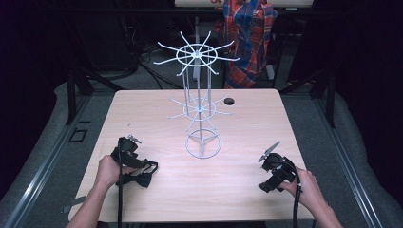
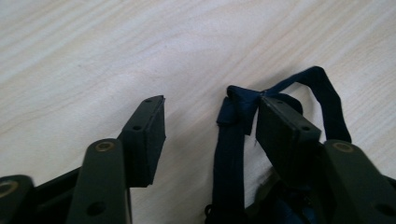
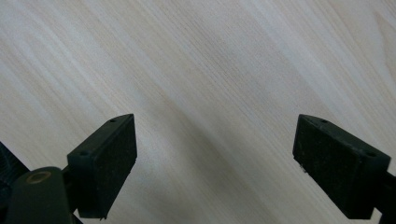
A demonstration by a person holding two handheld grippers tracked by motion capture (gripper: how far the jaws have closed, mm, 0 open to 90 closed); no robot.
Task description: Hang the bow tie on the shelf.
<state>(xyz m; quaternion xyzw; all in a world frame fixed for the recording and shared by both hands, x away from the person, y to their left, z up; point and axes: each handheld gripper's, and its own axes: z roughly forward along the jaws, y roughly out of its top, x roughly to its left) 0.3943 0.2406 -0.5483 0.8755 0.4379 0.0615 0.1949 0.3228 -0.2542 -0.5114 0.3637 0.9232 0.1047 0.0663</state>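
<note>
Your left gripper [image 2: 210, 123] sits low over the near-left of the table [image 1: 237, 190], jaws partway apart. A dark blue bow tie [image 2: 233, 140] lies in the gap with its strap [image 2: 327, 98] looping out past the right-hand jaw. That jaw's pad looks to be touching the knot, but the other pad stands clear of the fabric w/ bare wood between, so there's no pinch yet; treat it as open, not gripping. From above, the tie lies flat on the table just right of your left hand [image 1: 108, 171].

Your right gripper [image 3: 215, 154] is at the near-right, jaws wide, nothing between them but wood grain. It's well apart from the tie.

Beyond both, mid-table, stands the white wire rack [image 1: 202, 109], two tiers of spokes, all bare. Behind the table hangs a plaid cloth [image 1: 247, 42].

Progress, my read: early. Tie's approached but not lifted, nothing's hung. Left to do, probably: close on the knot or strap, raise it, carry it to the rack, and hook the strap over a spoke, maybe w/ the right gripper helping spread the loop.
</note>
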